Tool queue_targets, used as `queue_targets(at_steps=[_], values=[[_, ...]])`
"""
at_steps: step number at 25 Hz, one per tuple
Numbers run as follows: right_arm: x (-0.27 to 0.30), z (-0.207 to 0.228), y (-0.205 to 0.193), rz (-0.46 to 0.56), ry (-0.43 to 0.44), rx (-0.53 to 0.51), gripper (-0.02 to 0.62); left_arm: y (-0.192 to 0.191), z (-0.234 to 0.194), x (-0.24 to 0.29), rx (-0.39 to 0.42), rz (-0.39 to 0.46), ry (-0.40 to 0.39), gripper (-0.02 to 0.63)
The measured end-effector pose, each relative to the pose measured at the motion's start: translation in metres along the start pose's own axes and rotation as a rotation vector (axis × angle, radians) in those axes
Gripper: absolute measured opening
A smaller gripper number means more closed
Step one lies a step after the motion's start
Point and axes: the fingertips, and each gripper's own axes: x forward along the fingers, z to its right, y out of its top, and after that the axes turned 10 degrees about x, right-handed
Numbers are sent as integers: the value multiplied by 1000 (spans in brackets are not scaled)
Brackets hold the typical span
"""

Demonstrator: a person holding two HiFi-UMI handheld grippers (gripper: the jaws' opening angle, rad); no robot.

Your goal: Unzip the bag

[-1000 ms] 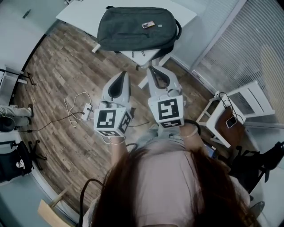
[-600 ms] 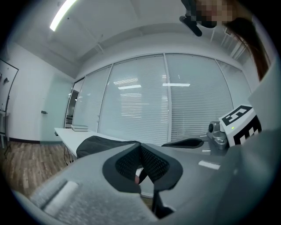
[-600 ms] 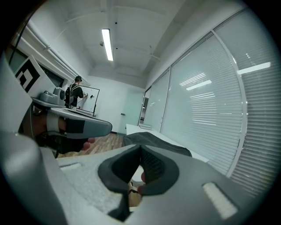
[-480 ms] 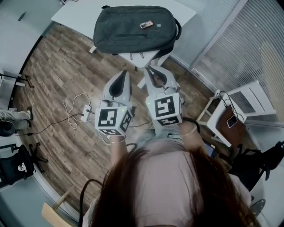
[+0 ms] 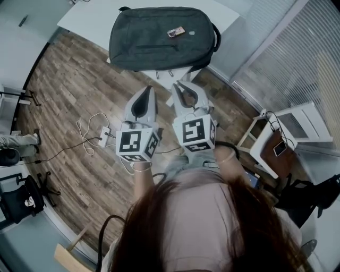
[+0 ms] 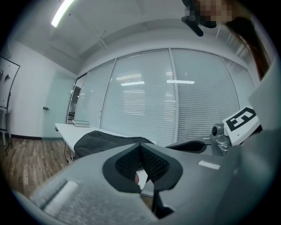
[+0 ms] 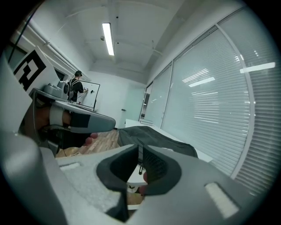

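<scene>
Bag: the dark grey bag (image 5: 159,37) lies flat on the white table (image 5: 87,15), with its near edge hanging over the table's corner on the person's side.
Left gripper: the left gripper (image 5: 147,89) hangs level above the wood floor (image 5: 69,79), short of the bag and clear of it. Its jaws are pressed together with nothing between them.
Right gripper: the right gripper (image 5: 181,85) is just beside the left one and is also apart from the bag. Its pads meet at the tips and pinch nothing.
Head view only: a small tag (image 5: 176,32) lies on top of the bag and a carry handle (image 5: 214,37) loops at its right end. A power strip (image 5: 103,135) with loose cables lies on the floor, and a phone (image 5: 280,149) rests on a white stand at the right.
Left gripper view only: the bag shows side-on as a low dark mound behind the closed jaws. A stack of books (image 6: 82,123) sits at the table's far end. The right gripper's cube (image 6: 240,123) is at the right edge, and blinds (image 6: 145,101) fill the wall behind.
Right gripper view only: a zip pull (image 7: 140,167) dangles from the bag's near edge, seen through the narrow slit beyond the pads. The left gripper's cube (image 7: 26,68) is at the left. A person (image 7: 75,90) stands far across the room.
</scene>
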Motion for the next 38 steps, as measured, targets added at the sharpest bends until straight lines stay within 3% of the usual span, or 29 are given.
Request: queue_targets(at_steps=[22, 38], values=[[88, 9, -67, -178, 25, 2, 75, -57, -32, 71, -45, -86, -22, 3], [121, 12, -101, -227, -18, 7, 84, -100, -41, 111, -47, -156, -73, 3]])
